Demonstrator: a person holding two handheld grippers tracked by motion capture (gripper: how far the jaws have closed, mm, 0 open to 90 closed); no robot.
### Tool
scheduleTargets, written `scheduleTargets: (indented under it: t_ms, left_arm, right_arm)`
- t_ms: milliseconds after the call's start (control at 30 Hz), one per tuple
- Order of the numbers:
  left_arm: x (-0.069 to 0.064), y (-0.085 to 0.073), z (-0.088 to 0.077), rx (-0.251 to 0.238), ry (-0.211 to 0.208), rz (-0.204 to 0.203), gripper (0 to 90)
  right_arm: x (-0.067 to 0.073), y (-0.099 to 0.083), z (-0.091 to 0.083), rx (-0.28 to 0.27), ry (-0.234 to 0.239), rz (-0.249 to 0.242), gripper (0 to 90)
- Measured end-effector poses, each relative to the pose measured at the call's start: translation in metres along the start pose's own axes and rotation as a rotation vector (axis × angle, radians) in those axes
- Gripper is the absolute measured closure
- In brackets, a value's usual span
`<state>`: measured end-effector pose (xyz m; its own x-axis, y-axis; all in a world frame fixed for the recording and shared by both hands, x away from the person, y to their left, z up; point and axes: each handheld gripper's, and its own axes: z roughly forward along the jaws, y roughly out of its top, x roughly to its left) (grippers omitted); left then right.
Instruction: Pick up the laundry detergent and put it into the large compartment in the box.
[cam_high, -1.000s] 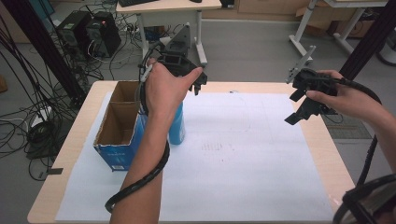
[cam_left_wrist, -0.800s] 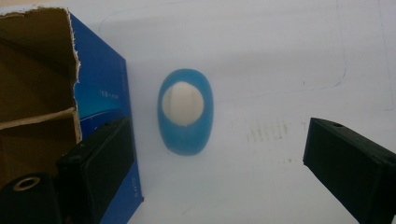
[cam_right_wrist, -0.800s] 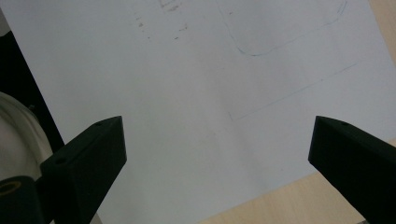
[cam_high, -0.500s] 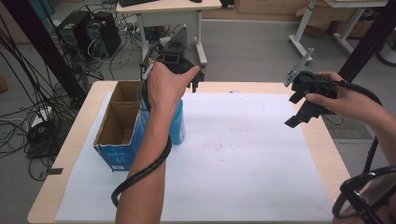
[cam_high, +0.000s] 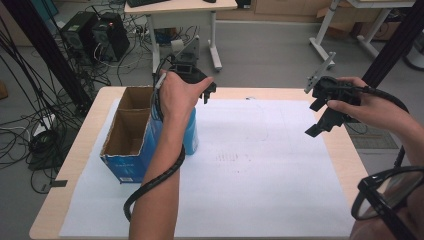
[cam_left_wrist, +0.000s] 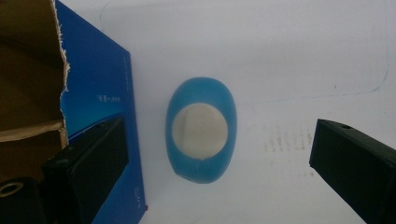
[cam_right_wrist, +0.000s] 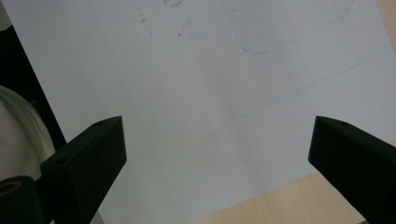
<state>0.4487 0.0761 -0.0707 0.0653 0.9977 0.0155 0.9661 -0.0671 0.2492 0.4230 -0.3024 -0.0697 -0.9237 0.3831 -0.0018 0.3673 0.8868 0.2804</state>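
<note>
A blue bottle (cam_high: 190, 134) with a white round cap stands upright on the white paper, against the right wall of an open blue cardboard box (cam_high: 119, 165). The forearm hides most of it. My left gripper (cam_high: 201, 93) hangs above it, pointing down. In the left gripper view the bottle (cam_left_wrist: 201, 130) lies below, between the wide jaws, which have just been opening and do not touch it. The box wall (cam_left_wrist: 98, 84) sits beside the left jaw. My right gripper (cam_high: 316, 119) hovers open over the table's right side, with bare paper (cam_right_wrist: 210, 70) between its jaws.
White paper (cam_high: 260, 170) covers most of the wooden table (cam_high: 345, 150). The box has two brown compartments. A pair of glasses (cam_high: 385, 195) shows at the bottom right. Cables and computer cases lie on the floor beyond the left edge.
The left hand has sunk a little over the bottle. The right hand has kept still.
</note>
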Motion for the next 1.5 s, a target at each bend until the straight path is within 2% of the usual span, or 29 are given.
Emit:
scheduleTargets:
  t_ms: [500, 533, 1133, 1500]
  left_arm:
    - [0.003, 0.008, 0.023, 0.036, 0.011, -0.022, 5.0]
    - [0.003, 0.010, 0.027, 0.049, 0.015, -0.026, 5.2]
    - [0.002, 0.015, 0.048, 0.091, 0.006, -0.022, 6.9]
    - [-0.003, 0.016, 0.054, 0.096, 0.026, -0.019, 18.0]
  right_arm:
    - [0.002, -0.002, -0.002, 0.000, -0.007, 0.001, 4.4]
    - [0.002, -0.002, -0.002, 0.001, -0.007, 0.001, 4.4]
    - [0.000, -0.005, 0.001, -0.001, 0.002, 0.003, 4.5]
    - [0.000, -0.007, 0.001, -0.009, -0.001, 0.005, 4.4]
